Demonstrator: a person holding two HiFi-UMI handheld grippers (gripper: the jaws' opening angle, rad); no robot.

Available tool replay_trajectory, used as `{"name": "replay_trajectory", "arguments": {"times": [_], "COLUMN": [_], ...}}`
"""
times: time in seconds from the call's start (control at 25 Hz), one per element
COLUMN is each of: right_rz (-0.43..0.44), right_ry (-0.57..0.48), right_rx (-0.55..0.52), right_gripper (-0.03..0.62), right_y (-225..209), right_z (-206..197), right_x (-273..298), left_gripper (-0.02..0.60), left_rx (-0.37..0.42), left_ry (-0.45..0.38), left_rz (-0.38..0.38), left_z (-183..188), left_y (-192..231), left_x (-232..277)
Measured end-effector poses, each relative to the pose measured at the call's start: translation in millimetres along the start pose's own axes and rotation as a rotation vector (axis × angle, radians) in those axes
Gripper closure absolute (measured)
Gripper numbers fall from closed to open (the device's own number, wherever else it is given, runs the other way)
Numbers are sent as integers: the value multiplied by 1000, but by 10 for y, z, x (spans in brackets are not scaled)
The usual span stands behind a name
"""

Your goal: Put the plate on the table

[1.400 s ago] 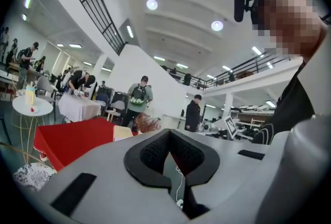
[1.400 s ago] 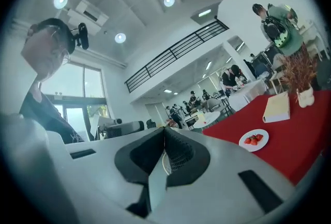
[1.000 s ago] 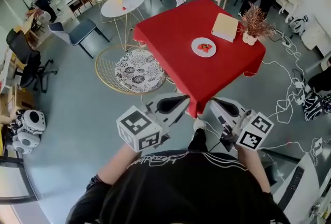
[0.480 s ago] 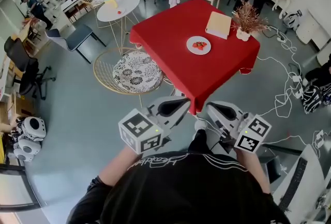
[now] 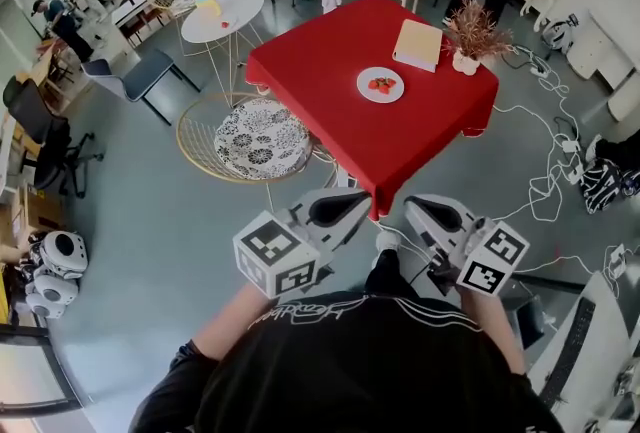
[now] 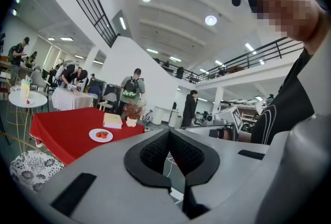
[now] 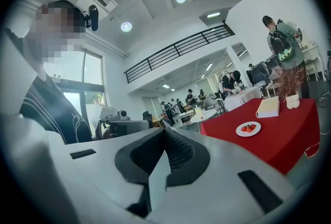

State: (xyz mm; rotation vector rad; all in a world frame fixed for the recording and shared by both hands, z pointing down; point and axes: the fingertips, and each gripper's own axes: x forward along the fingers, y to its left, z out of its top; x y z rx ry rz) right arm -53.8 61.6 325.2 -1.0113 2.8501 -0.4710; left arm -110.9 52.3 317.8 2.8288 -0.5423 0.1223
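A white plate (image 5: 380, 84) with strawberries on it rests on the red-clothed table (image 5: 320, 61) ahead of me. The same plate shows small in the left gripper view (image 6: 101, 135) and in the right gripper view (image 7: 248, 128). Both grippers are held low in front of my body, well short of the table's near corner. My left gripper (image 5: 340, 206) is shut with nothing between its jaws, and its closed tips (image 6: 168, 133) point toward the table. My right gripper (image 5: 428, 213) is likewise shut and empty (image 7: 165, 130).
A cream book (image 5: 418, 45) and a dried plant in a white pot (image 5: 468, 39) stand at the table's far side. A wire chair with a patterned cushion (image 5: 262, 138) sits left of the table, a white round table (image 5: 222, 16) beyond. Cables (image 5: 545, 176) trail on the floor at right. People stand further back.
The table and plate have shifted slightly up and left in the head view. Both grippers stay shut and in about the same place.
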Motion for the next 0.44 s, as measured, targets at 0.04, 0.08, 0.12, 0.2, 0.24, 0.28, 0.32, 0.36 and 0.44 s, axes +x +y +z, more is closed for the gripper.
{"name": "replay_trajectory", "arguments": {"times": [0.04, 0.08, 0.12, 0.2, 0.24, 0.28, 0.32, 0.36, 0.44], "right_rz": [0, 2, 6, 13, 15, 16, 16, 15, 13], "right_ry": [-1, -2, -1, 0, 2, 2, 3, 3, 2], "right_rx": [-8, -14, -18, -21, -20, -17, -15, -14, -15], "right_gripper": [586, 586, 586, 586, 586, 586, 587, 586, 586], "right_y": [5, 13, 24, 49, 63, 75, 84, 88, 85], "right_z": [14, 29, 44, 60, 56, 43, 28, 15, -2], "right_x": [0, 4, 9, 25, 30, 33, 34, 36, 44], "left_gripper": [574, 574, 574, 574, 574, 574, 574, 574, 574], "left_rx": [1, 2, 2, -3, -6, -8, -10, -12, -14], "left_ry": [-1, -3, -5, -9, -10, -11, -12, -13, -17], "left_rz": [-1, -2, -1, 1, 2, 2, 3, 3, 3], "left_z": [4, 10, 17, 30, 28, 20, 9, -1, -18], "left_y": [-7, -12, -13, -6, -2, -1, 1, 3, 10], "left_x": [0, -1, -3, -16, -26, -37, -48, -57, -75]}}
